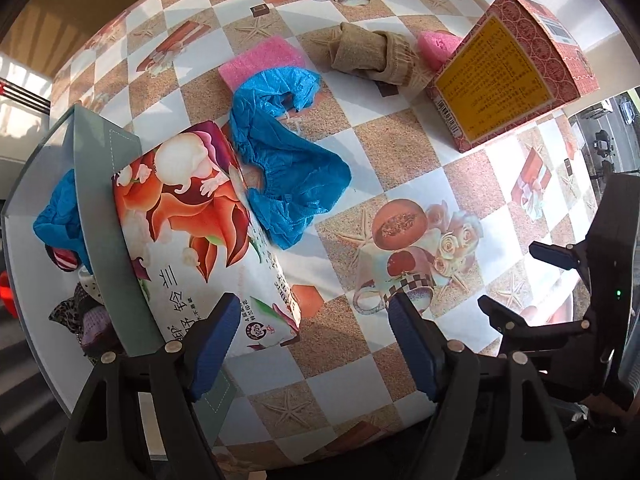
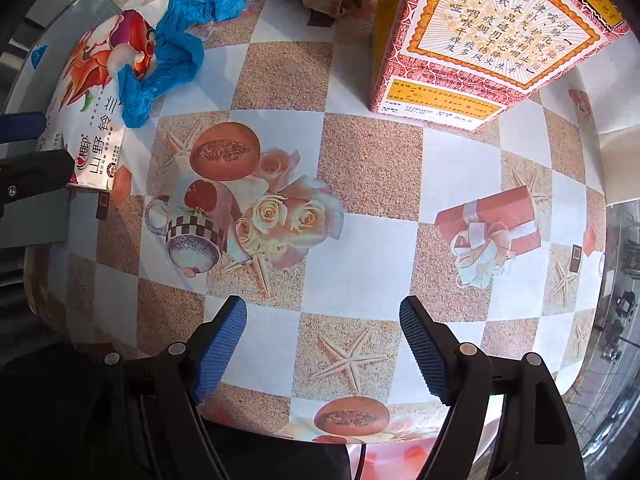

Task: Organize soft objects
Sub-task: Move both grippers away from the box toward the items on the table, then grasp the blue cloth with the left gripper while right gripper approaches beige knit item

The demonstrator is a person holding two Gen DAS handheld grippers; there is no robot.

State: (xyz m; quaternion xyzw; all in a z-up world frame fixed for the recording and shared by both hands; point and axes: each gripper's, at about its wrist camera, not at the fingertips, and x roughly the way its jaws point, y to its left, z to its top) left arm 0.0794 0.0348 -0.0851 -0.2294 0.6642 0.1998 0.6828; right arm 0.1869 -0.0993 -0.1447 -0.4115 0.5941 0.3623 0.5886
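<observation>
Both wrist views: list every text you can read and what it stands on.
"山野铃兰" on the tissue pack.
"100%" in a round seal on the same pack.
"功能主治" heading the red medicine box; its columns below are too small to read surely.
Yellow side panel of the box: too small.

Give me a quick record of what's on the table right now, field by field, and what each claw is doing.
surface: table with checkered printed cloth
left claw: open, empty, beside the tissue pack
right claw: open, empty, above bare cloth
blue shoe covers: crumpled, touching the tissue pack
pink sponge: partly under the shoe covers
tan sock: rolled, near the red box
grey bin: holds other soft items
</observation>
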